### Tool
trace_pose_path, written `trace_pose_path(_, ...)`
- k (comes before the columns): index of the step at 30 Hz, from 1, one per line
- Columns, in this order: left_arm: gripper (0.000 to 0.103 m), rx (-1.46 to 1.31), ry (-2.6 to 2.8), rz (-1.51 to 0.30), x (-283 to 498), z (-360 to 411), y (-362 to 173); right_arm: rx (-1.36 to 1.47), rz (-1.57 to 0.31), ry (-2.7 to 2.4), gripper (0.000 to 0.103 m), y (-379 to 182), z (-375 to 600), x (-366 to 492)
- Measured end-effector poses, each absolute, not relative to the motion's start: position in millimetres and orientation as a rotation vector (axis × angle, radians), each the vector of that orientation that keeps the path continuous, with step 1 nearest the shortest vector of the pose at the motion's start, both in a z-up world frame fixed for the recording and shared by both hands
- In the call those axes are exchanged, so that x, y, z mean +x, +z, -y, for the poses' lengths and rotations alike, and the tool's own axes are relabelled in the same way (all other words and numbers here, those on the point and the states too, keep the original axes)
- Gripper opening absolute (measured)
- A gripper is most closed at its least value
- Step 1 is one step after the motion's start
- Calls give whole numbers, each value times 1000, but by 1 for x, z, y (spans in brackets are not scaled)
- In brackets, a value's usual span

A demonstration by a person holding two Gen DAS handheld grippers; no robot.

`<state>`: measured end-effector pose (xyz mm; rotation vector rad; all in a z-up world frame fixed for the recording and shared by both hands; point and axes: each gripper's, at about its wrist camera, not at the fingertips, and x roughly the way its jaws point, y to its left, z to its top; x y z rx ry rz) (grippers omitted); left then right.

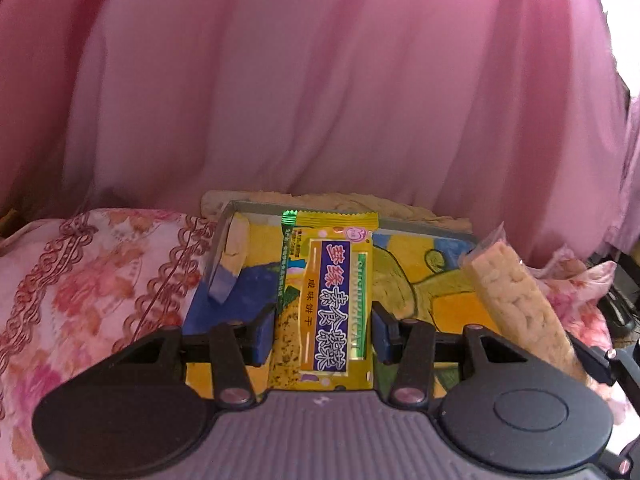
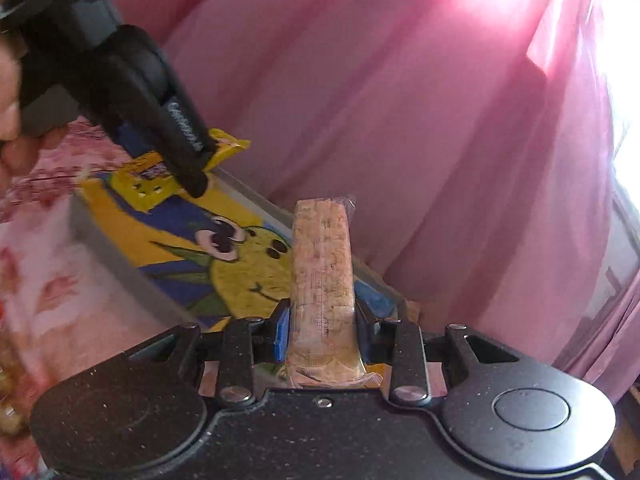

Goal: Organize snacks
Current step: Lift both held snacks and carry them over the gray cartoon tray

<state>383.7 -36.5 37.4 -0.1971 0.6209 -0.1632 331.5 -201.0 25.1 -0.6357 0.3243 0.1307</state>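
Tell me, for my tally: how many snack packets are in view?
2: the yellow biscuit packet in the left gripper, the rice cracker bar in the right gripper. Others may be hidden.

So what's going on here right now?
A person is working two handheld grippers over a shallow tray with a cartoon print. The left gripper is clamped on a yellow biscuit packet, and the right gripper holds a clear-wrapped rice cracker bar. Both snacks are above the tray, not yet released.
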Motion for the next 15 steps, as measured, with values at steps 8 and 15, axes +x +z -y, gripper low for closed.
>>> trace_pose_path(8,52,-166,-158,-648,423,46,17,-512,-413,130,34,11,211,386)
trace_pose_path(15,52,-161,-167,-702,441,56,0,-407,-489,145,34,-5,222,404)
